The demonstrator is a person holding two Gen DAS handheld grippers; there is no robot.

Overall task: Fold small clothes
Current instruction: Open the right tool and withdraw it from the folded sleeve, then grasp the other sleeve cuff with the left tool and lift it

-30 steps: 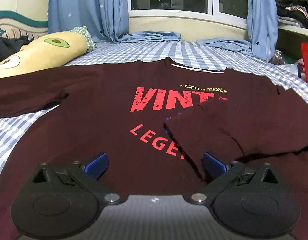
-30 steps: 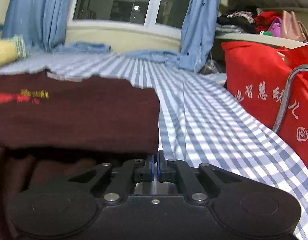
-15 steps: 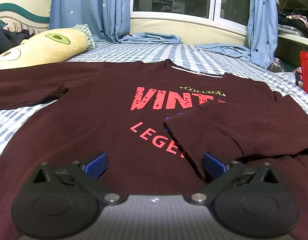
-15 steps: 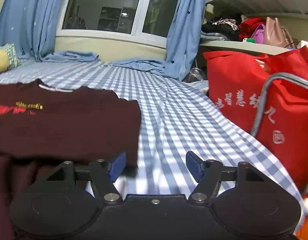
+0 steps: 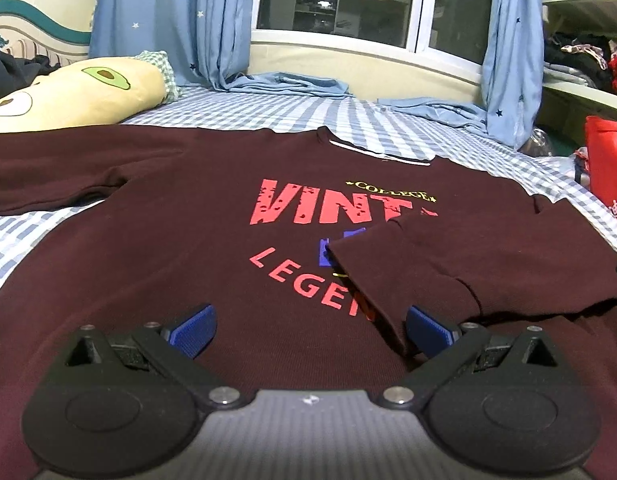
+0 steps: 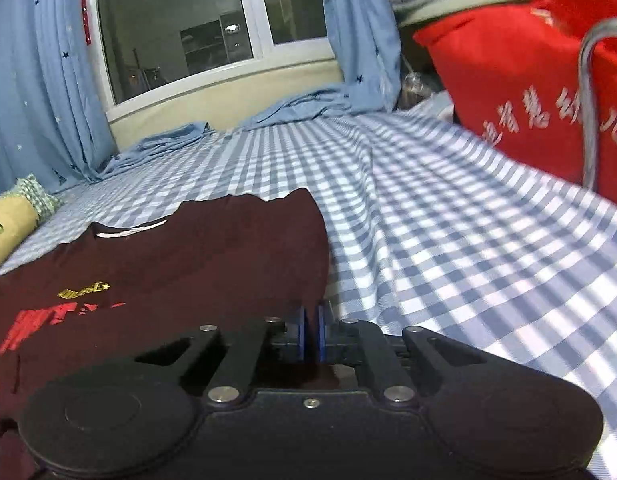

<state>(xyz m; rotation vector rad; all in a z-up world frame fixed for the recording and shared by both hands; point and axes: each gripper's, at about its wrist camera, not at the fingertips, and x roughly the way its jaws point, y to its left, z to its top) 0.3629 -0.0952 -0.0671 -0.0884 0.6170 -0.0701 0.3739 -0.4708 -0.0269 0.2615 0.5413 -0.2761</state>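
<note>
A dark maroon long-sleeved shirt (image 5: 188,240) with red "VINT" and "LEGEN" print lies front up on the checked bed sheet (image 5: 372,128). Its right sleeve (image 5: 468,256) is folded across the chest, and the left sleeve (image 5: 48,176) stretches out flat. My left gripper (image 5: 308,328) hovers open over the shirt's lower front, the folded cuff just inside its right finger (image 5: 428,332). In the right wrist view, the jaws of my right gripper (image 6: 310,336) are closing at the shirt's (image 6: 208,264) right side edge. The blue pads stand almost together with dark cloth in the slit.
An avocado-print bolster (image 5: 76,96) lies at the far left. A red bag (image 6: 508,92) with a grey metal tube (image 6: 586,100) stands close on the right. Blue curtains (image 5: 160,20) and their loose ends lie below the window. Bare checked sheet (image 6: 448,240) stretches right of the shirt.
My right gripper opened wide, rolled, shifted along the shirt's right edge and closed again. The left gripper stayed open and nearly still.
</note>
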